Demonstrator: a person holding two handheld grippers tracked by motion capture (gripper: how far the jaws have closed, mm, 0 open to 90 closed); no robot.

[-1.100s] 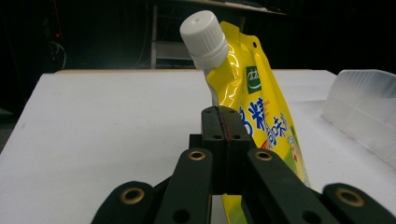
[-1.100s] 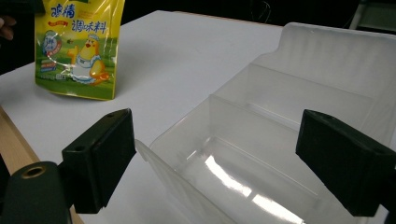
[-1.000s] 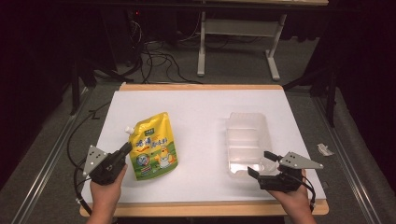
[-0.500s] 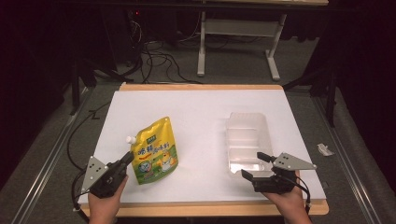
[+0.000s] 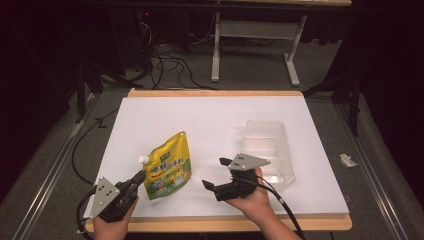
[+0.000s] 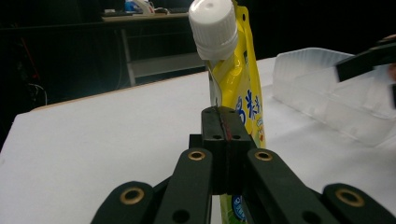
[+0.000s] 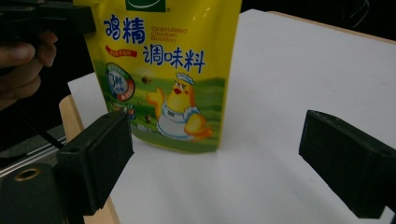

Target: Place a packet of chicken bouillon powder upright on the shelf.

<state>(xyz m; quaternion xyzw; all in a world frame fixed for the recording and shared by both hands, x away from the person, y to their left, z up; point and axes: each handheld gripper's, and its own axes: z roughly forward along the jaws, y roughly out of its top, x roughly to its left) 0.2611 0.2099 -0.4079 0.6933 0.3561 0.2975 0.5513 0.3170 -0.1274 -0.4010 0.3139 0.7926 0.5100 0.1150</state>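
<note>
A yellow chicken-bouillon pouch (image 5: pixel 169 167) with a white screw cap (image 5: pixel 143 159) stands on the white table. My left gripper (image 5: pixel 139 177) is at the pouch's left edge, near the front of the table. In the left gripper view its jaws are pressed together (image 6: pixel 224 122) on the pouch's side seam (image 6: pixel 238 88), below the cap (image 6: pixel 212 28). My right gripper (image 5: pixel 214 173) is open just right of the pouch. In the right gripper view the pouch's printed front (image 7: pixel 163 70) rises between and beyond the wide-apart pads (image 7: pixel 100 158).
A clear plastic tray (image 5: pixel 285 150) lies right of the right hand; it appears in the left gripper view too (image 6: pixel 327 93). The table's wooden front edge (image 5: pixel 300 220) runs just under both hands. Cables and a desk frame (image 5: pixel 250 35) are on the floor beyond.
My right gripper has moved left, from beside the clear tray to just right of the pouch. The left gripper has stayed at the pouch's left edge, drawn slightly nearer the front.
</note>
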